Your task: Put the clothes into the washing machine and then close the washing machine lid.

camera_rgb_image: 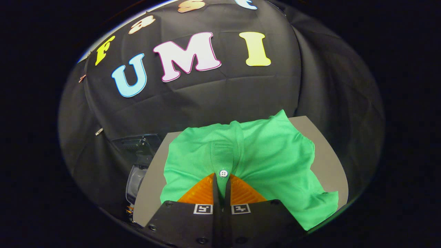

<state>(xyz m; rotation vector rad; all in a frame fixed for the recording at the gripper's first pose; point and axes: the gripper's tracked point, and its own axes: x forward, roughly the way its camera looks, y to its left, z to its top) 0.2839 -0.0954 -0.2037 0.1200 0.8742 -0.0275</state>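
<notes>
A green shirt [268, 155] lies spread on a grey table [327, 165]. Its placket, with a white button [224, 173], runs straight toward me. My gripper [222, 178] is shut on the shirt just below that button, and a strip of green fabric is pinched between the two fingers. Off the table's left edge, lower down, is the washing machine [136, 179], pale and rounded with a dark part [137, 144] above it. The table hides most of it, so I cannot tell how its lid stands.
Black cloth walls close the booth behind and to both sides. Bare grey tabletop runs left of the shirt [151, 186] and along its right side. The table's left edge is next to the machine.
</notes>
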